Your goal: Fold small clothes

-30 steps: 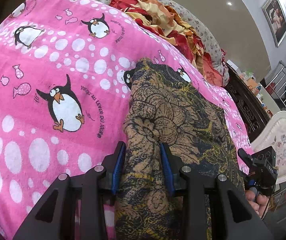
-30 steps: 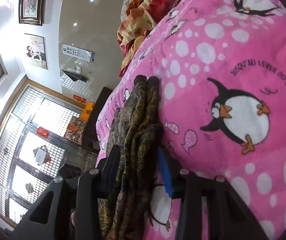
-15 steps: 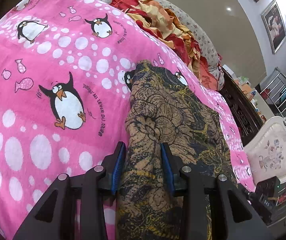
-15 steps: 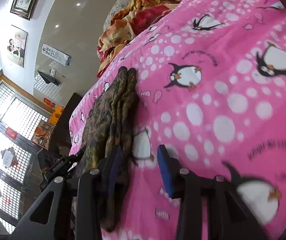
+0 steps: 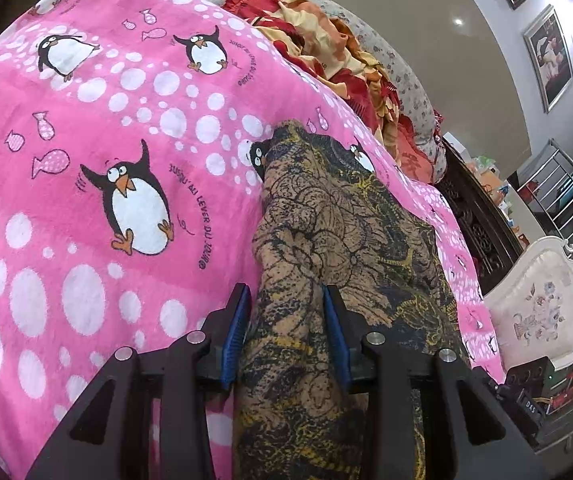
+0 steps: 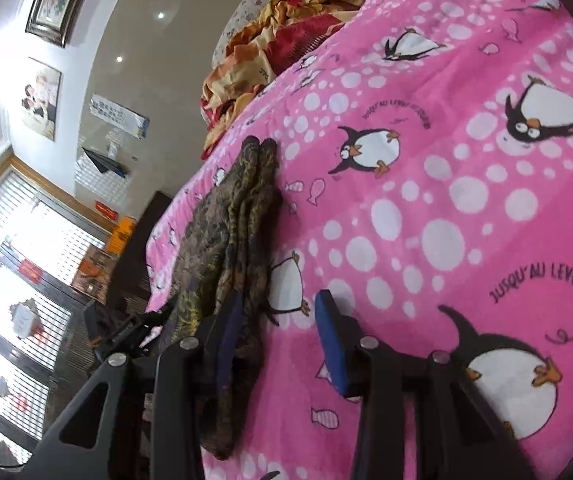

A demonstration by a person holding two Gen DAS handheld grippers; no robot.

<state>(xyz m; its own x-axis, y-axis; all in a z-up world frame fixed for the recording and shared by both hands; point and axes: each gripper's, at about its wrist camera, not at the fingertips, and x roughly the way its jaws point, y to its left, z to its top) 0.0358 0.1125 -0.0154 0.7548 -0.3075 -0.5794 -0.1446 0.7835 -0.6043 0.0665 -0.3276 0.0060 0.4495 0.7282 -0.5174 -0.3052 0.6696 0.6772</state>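
Brown patterned garment (image 5: 326,248) lies folded near the pink blanket's (image 5: 86,160) edge. My left gripper (image 5: 286,332) clamps its near end; my right gripper (image 6: 276,332) stands open beside it, over the blanket.

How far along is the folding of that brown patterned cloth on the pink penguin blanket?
Done: the patterned garment already lies in stacked layers on the pink blanket. In hand: the left gripper pinches one end; the right gripper is open beside it. Left: probably another fold and smoothing.
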